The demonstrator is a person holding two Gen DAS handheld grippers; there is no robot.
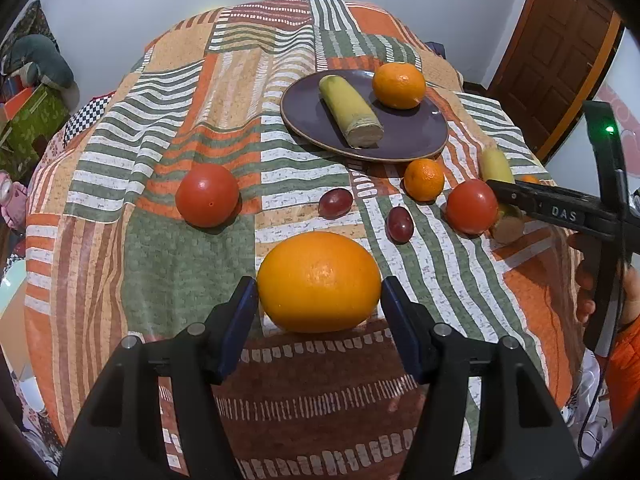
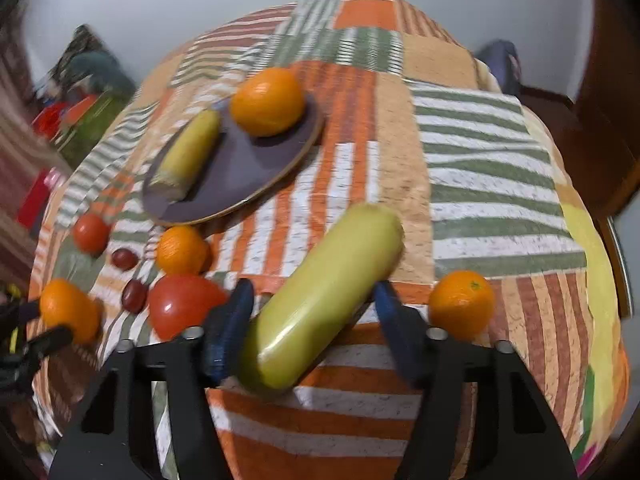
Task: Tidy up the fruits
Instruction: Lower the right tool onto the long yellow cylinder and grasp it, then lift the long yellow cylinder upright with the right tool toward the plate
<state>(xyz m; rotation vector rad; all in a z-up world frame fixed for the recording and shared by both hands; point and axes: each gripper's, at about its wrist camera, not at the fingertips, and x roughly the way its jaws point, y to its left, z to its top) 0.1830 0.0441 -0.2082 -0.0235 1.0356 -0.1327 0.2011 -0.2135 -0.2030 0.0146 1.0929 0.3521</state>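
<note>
My left gripper (image 1: 320, 300) is shut on a large orange (image 1: 319, 282) that rests on the patterned cloth, a pad against each side. My right gripper (image 2: 312, 312) is open over a cut banana piece (image 2: 324, 296). The piece lies slanted between the jaws on the cloth, and a sliver of cloth shows beside the left pad. A dark purple plate (image 1: 320, 128) farther back holds another banana piece (image 1: 350, 112) and an orange (image 1: 399, 85). In the left wrist view the right gripper's finger (image 1: 560, 212) crosses the banana piece (image 1: 496, 164).
Loose on the cloth are two tomatoes (image 1: 207, 195) (image 1: 472, 207), two red grapes (image 1: 335, 202) (image 1: 400, 224) and a small orange (image 1: 424, 180). Another small orange (image 2: 462, 304) sits just right of my right gripper. The table drops away on all sides; a wooden door (image 1: 560, 40) stands right.
</note>
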